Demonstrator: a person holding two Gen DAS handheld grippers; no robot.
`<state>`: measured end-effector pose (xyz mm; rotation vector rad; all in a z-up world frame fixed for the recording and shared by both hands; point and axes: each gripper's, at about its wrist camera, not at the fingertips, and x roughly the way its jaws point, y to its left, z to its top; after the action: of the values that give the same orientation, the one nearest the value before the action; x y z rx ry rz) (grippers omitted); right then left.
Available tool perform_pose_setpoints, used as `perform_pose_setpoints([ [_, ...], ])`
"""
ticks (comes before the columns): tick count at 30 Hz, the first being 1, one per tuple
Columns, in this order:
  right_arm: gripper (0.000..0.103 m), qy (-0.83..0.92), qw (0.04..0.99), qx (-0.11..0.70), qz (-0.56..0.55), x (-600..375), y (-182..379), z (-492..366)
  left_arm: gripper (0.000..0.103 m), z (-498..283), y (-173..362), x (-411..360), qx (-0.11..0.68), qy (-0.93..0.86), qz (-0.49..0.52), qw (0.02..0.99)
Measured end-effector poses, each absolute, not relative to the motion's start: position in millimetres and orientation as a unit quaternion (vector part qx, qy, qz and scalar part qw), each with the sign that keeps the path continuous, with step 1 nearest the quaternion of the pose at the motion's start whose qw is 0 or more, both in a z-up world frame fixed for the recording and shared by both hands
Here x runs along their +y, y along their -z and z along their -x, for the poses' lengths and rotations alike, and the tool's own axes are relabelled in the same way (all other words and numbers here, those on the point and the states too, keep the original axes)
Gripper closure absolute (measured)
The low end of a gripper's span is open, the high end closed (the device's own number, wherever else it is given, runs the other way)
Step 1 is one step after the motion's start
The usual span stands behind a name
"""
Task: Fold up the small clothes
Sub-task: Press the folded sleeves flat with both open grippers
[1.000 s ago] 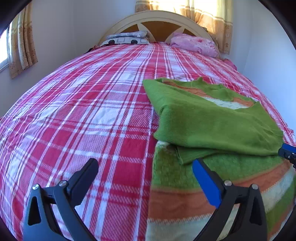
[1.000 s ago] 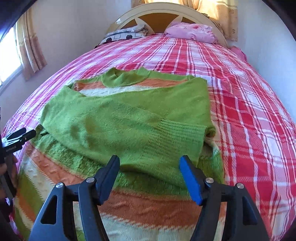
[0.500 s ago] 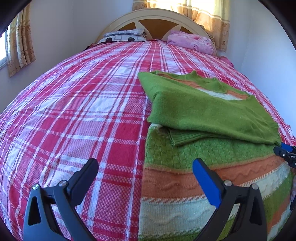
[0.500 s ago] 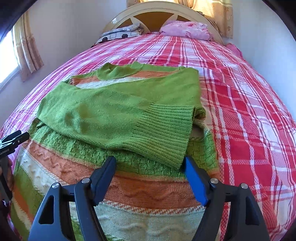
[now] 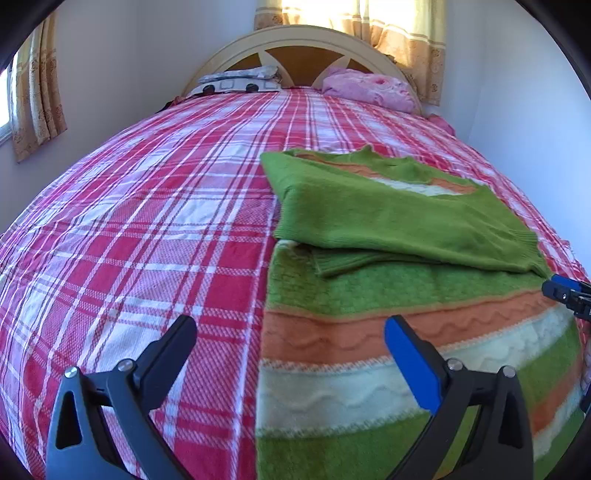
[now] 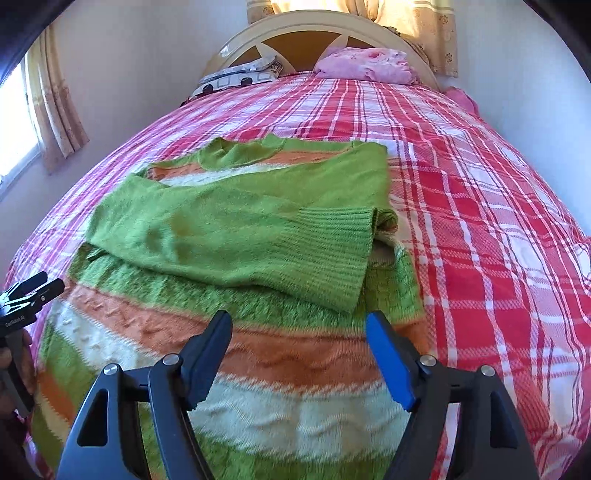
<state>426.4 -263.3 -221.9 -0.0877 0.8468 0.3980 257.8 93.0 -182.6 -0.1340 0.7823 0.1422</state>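
Left wrist view: the left gripper (image 5: 290,341) is spread wide and holds nothing, its fingers straddling the near left edge of the striped sweater (image 5: 388,295). The sweater lies flat on the right half of the plaid bedspread (image 5: 147,229), both green sleeves folded across its chest. The tip of the right gripper (image 5: 567,295) shows at the far right edge — its state cannot be told here.

Right wrist view: the right gripper (image 6: 299,341) is likewise spread and empty, poised over the sweater's (image 6: 258,332) orange stripe, just short of the ribbed cuff (image 6: 332,254). A pink pillow (image 6: 369,66) rests by the headboard (image 6: 314,33).
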Motion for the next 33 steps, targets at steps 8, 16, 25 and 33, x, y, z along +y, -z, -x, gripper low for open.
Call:
perform_pose_setpoints([
  [8, 0.028, -0.205, 0.888, 0.411, 0.033, -267, 221, -395, 0.000, -236, 174, 79, 0.373, -0.049, 0.063, 0.925],
  [16, 0.028, -0.217, 0.887, 0.406, 0.034, -270, 223, -358, 0.000, -210, 172, 65, 0.374, -0.031, 0.061, 0.925],
  [25, 0.028, -0.223, 0.885, 0.407, 0.015, -280, 226, -317, 0.000, -175, 171, 52, 0.372, -0.016, 0.052, 0.927],
  [33, 0.028, -0.226, 0.883, 0.412, 0.011, -284, 230, -289, 0.000, -157, 174, 50, 0.377, -0.008, 0.049, 0.925],
])
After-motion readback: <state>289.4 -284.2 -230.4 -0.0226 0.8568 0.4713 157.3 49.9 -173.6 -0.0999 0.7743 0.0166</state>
